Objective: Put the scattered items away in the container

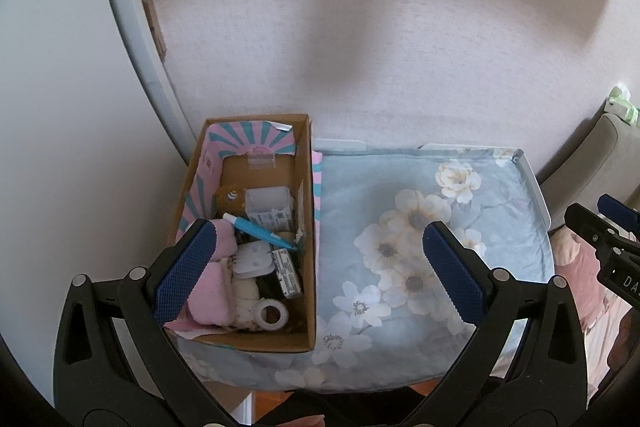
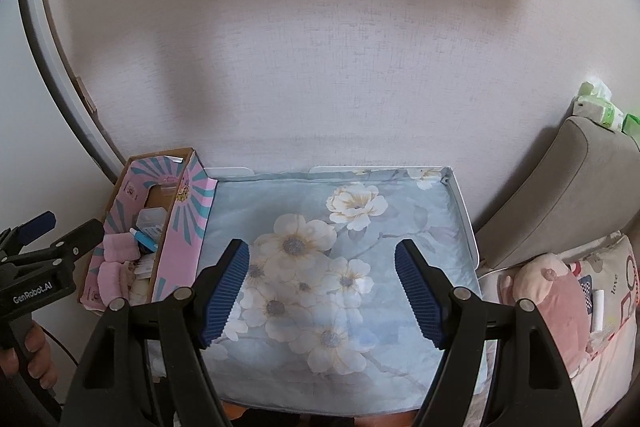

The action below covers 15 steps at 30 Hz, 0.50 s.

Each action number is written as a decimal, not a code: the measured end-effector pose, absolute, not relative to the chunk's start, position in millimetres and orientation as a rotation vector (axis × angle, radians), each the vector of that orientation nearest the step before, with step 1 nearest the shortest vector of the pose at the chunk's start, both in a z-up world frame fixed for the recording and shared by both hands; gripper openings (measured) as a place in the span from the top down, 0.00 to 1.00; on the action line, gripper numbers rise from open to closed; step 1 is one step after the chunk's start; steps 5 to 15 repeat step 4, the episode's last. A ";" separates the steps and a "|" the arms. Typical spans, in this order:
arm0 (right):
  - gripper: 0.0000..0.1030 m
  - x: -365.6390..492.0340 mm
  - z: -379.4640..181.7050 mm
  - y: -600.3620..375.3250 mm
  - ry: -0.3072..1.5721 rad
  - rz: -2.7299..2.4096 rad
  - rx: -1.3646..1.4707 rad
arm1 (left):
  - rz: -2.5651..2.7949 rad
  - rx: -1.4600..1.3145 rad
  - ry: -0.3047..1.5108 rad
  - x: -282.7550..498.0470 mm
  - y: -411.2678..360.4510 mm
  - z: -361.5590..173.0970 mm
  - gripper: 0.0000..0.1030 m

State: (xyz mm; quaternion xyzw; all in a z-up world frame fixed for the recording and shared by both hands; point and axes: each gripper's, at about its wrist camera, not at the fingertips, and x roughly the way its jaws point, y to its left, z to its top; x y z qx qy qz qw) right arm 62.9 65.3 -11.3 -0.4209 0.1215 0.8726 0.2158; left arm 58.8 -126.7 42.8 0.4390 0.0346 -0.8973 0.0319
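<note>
Left claw [image 1: 320,267] and right claw [image 2: 322,291] both hung spread and empty; I found the floral bench [image 2: 360,307] bare, box [image 1: 306,211] full. Tidying looked finished; nothing left to grasp.

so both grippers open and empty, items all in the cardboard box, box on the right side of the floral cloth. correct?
One thing is wrong: the cardboard box sits at the left edge of the floral cloth, not the right, as the left wrist view shows. The rest holds: left gripper and right gripper are open and empty, and nothing loose shows on the cloth.
</note>
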 end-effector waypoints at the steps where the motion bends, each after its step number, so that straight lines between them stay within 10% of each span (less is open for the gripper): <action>1: 0.31 62.8 -10.9 65.7 0.335 2.420 -1.168 | -2.763 1.351 0.106 58.5 -126.8 42.8 0.00; 15: 0.31 62.5 -10.0 66.4 0.329 2.421 -1.168 | -2.759 1.353 0.100 57.7 -126.4 41.7 0.00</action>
